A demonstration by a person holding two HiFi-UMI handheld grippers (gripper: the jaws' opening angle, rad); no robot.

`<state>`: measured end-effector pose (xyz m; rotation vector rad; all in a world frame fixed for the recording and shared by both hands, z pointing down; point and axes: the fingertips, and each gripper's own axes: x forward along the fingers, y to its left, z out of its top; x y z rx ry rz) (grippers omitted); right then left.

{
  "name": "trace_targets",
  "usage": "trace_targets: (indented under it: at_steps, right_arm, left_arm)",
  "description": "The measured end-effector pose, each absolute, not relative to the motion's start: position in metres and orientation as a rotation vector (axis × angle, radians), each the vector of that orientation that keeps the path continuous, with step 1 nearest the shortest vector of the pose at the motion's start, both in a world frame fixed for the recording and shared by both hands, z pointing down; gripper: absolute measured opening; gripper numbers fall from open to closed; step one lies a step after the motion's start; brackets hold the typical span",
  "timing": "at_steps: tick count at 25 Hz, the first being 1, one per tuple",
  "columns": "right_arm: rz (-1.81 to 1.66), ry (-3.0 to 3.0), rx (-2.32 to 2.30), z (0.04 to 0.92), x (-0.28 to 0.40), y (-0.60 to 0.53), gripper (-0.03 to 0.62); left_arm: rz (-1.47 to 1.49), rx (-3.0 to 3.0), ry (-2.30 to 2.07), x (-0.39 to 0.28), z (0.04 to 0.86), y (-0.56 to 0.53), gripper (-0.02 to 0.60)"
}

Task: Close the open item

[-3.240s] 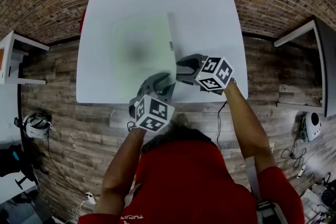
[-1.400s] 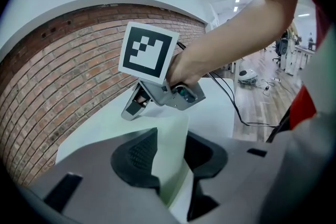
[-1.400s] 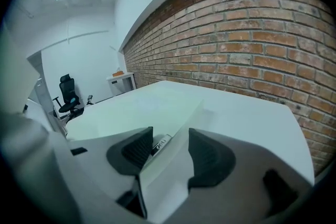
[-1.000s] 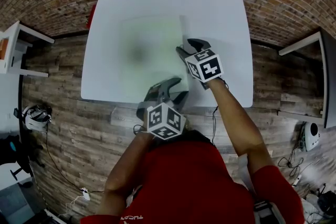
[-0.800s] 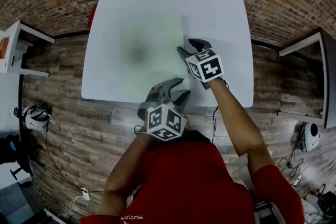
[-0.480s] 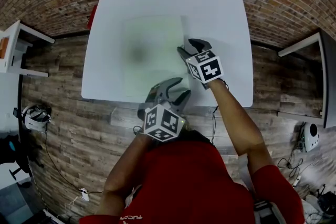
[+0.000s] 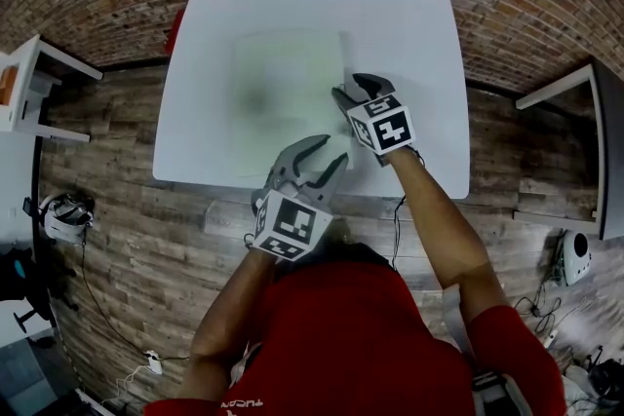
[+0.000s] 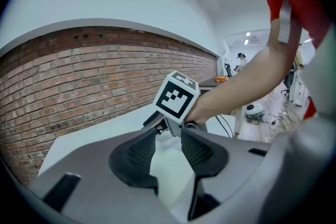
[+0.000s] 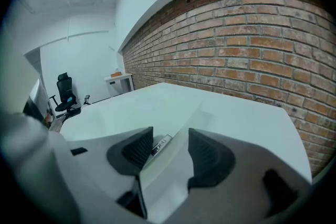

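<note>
Right gripper view first: right gripper with jaws apart, straddling the thin raised flap of a pale green folder, neither pad plainly pressing it. Small label just beside the left jaw, at the flap's foot. Rest of the folder flat on the white table, spreading leftward from the jaws. Flap edge running straight ahead, away from the person, along the line of the jaws.

Left gripper likewise parted, nothing between its jaws, only bare table beyond. Held over the table's near edge, well apart from the folder, pointing toward the right gripper's cube.

Likely needed next: pinch the flap, then swing it left and down onto the flat part, hinging about that long edge. Right gripper much the nearer; left probably free only to steady the near corner.
</note>
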<state>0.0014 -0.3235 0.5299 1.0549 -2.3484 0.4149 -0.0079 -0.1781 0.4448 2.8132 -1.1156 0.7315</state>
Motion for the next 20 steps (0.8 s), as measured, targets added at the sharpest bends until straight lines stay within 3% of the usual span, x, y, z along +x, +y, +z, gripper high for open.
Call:
trace_targets:
  at_steps: [7,20]
  right_arm:
    - [0.261,-2.356,1.083,0.514,0.002,-0.322,0.196]
    - [0.136,-2.695,1.139,0.396,-0.004,-0.276,0.195]
  left_arm:
    - [0.562,2.755,-1.255,-0.033,0.421,-0.190,0.150]
    - [0.301,2.722,-1.470,-0.084,0.367,-0.212,0.130]
